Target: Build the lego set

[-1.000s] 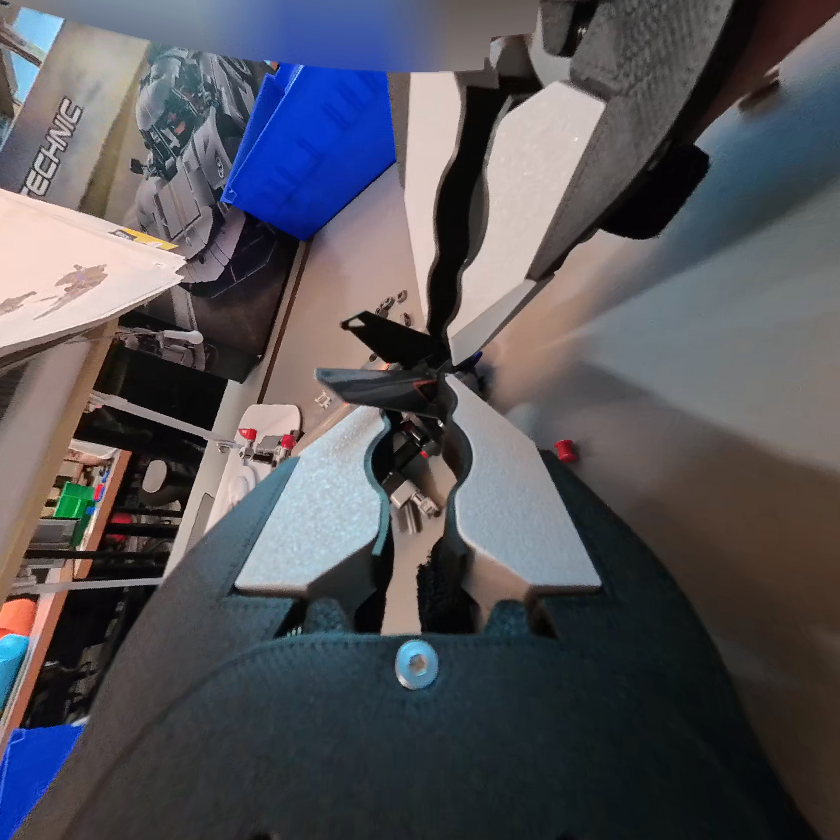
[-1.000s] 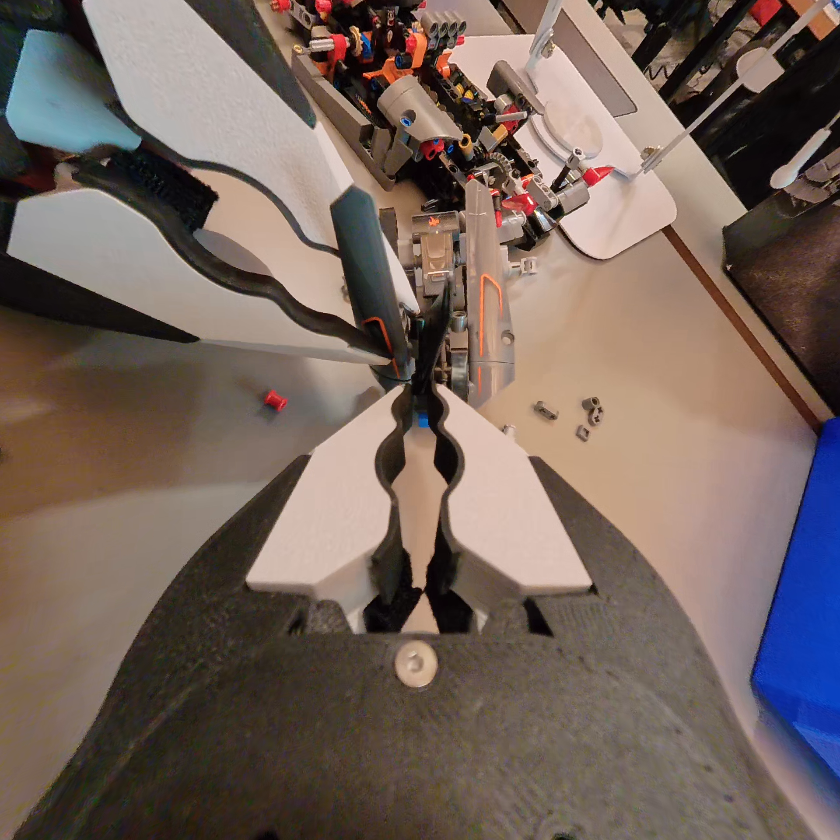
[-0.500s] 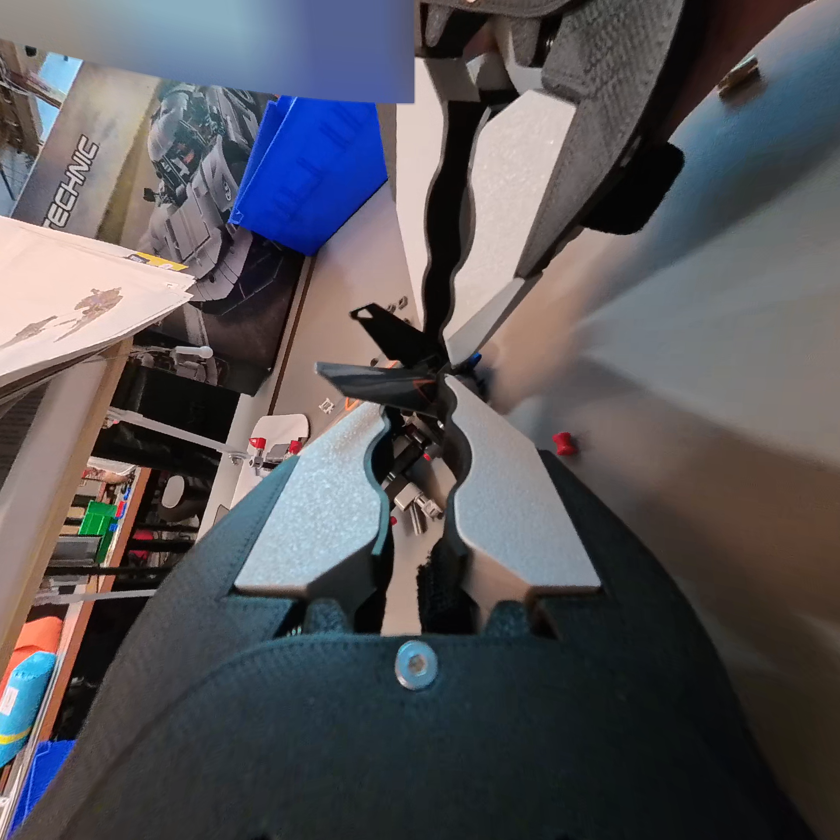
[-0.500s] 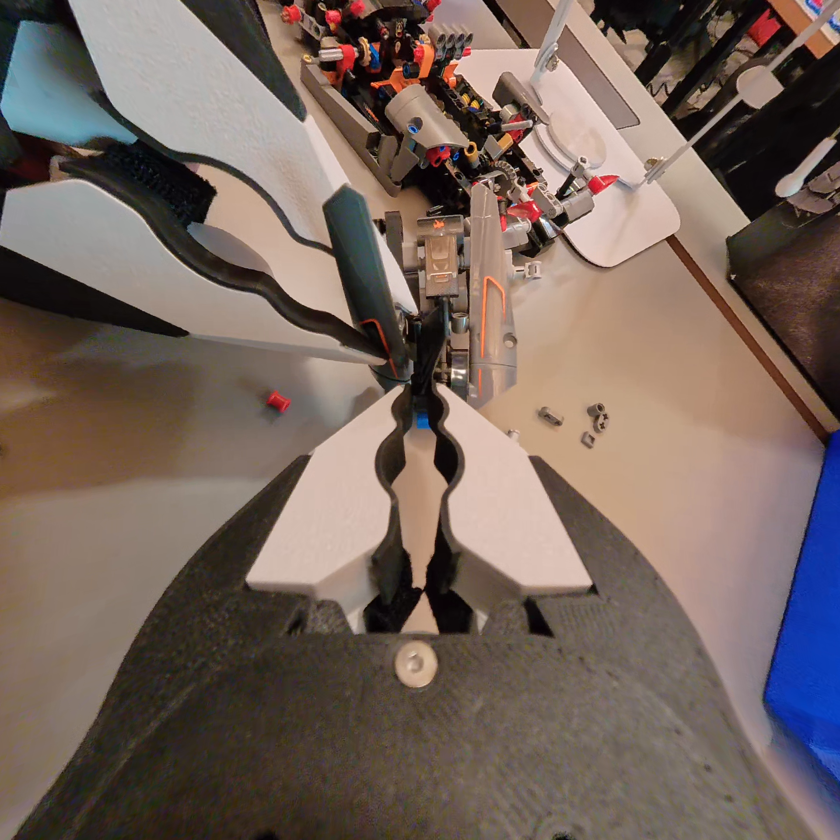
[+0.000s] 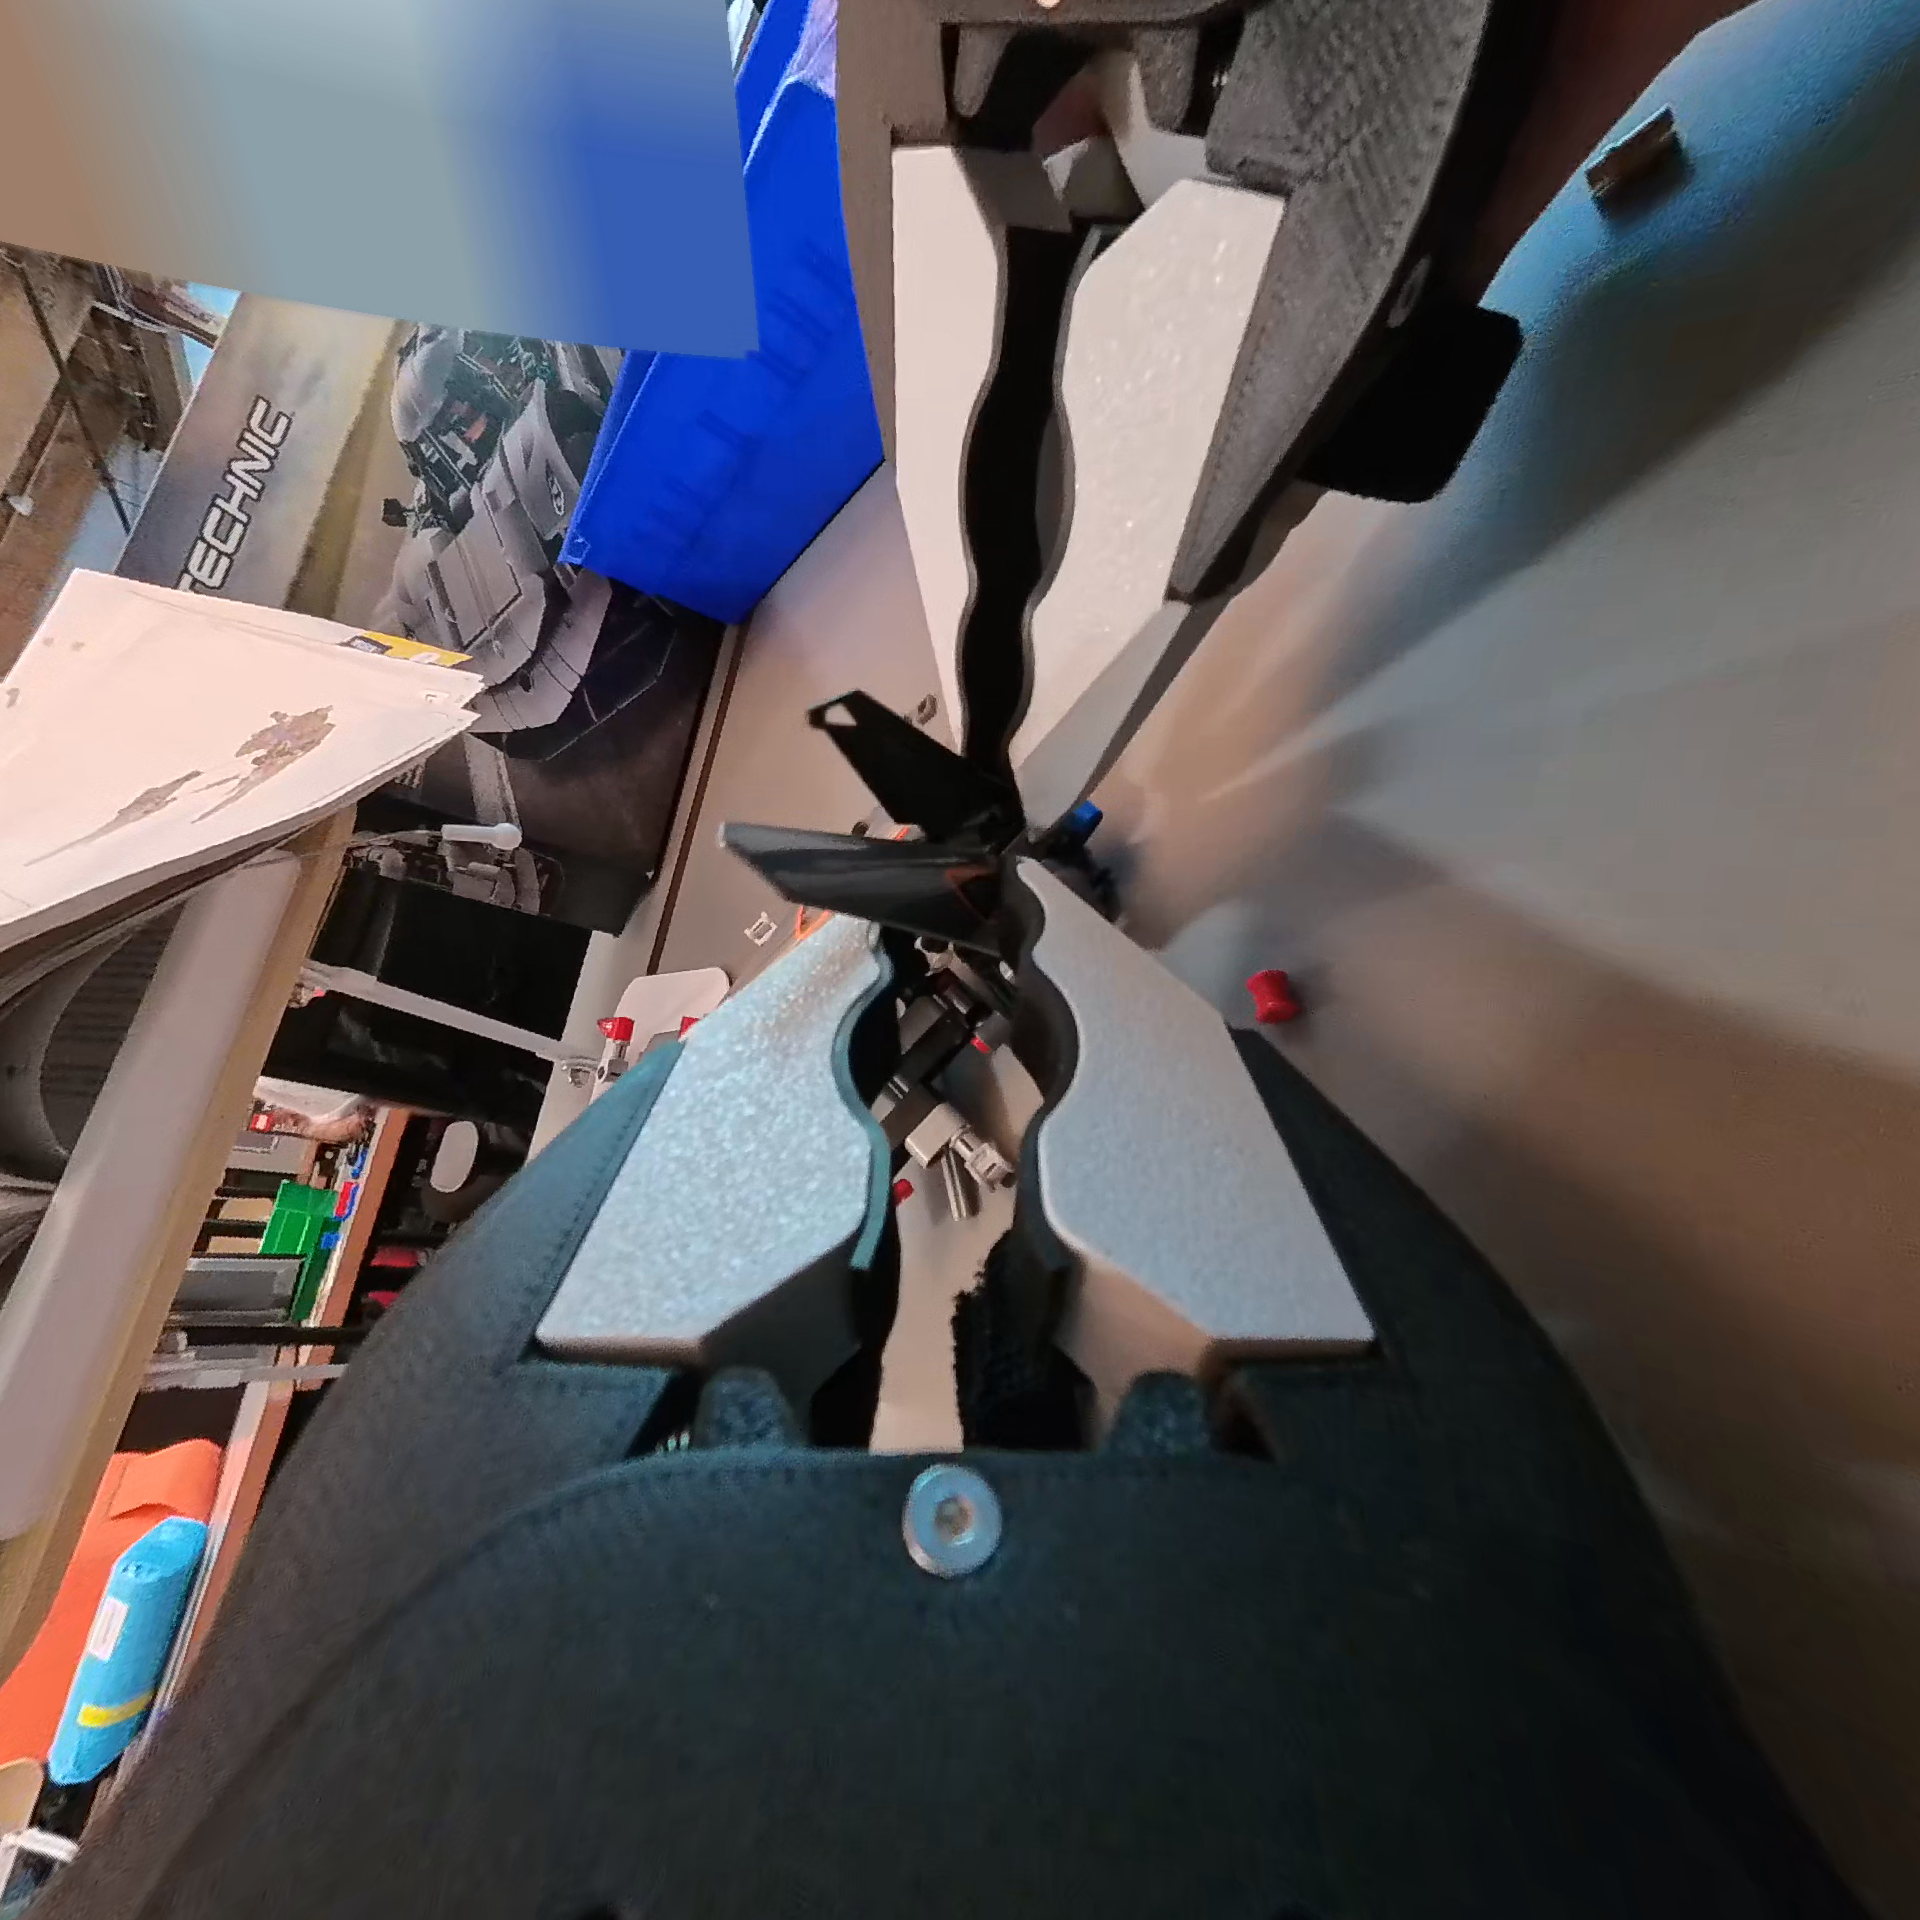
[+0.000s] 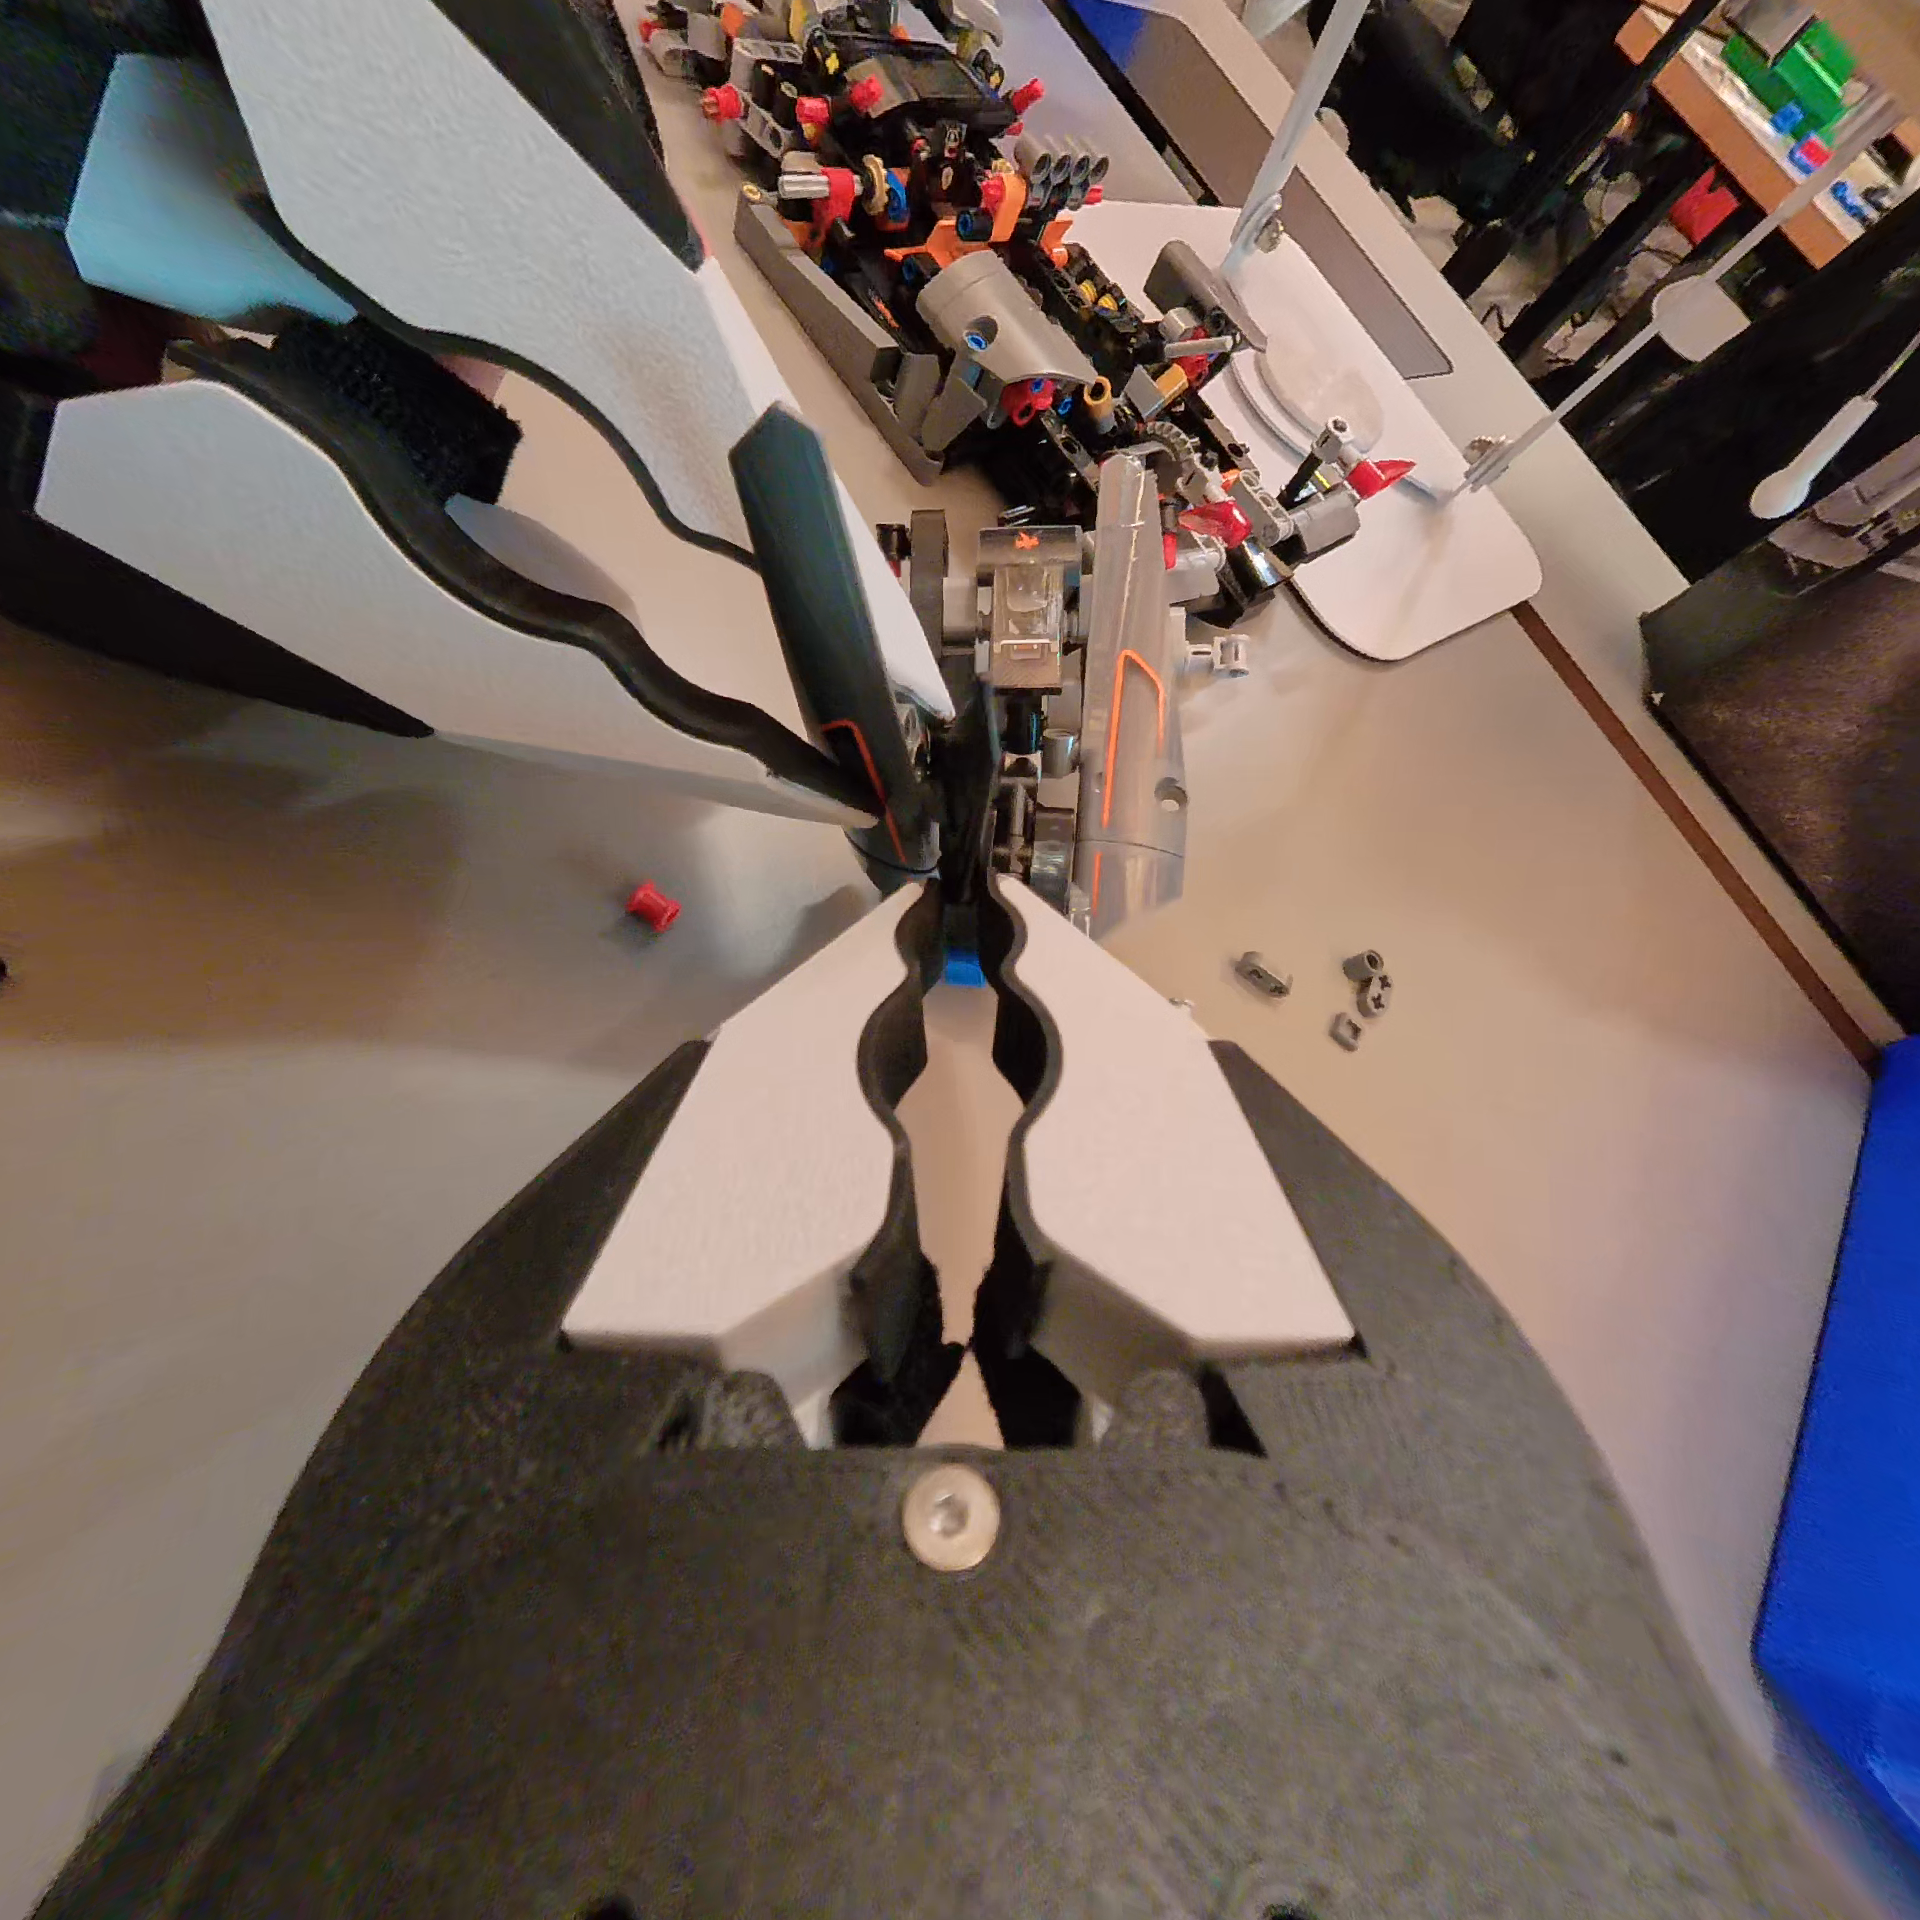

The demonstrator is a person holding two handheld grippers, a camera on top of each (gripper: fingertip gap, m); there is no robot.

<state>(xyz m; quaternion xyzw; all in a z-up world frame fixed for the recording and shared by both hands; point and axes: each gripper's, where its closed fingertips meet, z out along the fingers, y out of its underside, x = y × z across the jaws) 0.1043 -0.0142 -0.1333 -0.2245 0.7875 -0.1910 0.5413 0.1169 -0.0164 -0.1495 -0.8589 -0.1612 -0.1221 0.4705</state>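
step: joining two dark panels mid-air, judged | left gripper [image 5: 1003, 883] clenched on dark curved panel [image 6: 821, 623] | right gripper [image 6: 958, 914] clenched on black flat panel [image 5: 914, 769] with blue pin [image 6: 962, 968] | panels touch between tips, above table [image 6: 312, 1143], near grey model [image 6: 1127, 707] | next: press pin home, aligned

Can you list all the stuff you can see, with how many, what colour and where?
Dark panel piece: one, dark teal with orange line, held between both grippers.
Blue pin: one, blue, at right gripper's tips.
Lego model: one, grey, black, red, orange, far table.
Grey panel: one, grey with orange line, beside the grippers.
Red bush: one, red, loose on table.
Small grey bits: several, grey, table right.
Blue bin: one, blue, right edge.
Instruction booklet: one, white, left.
Left gripper: one, white fingers, shut.
Right gripper: one, white fingers, shut.
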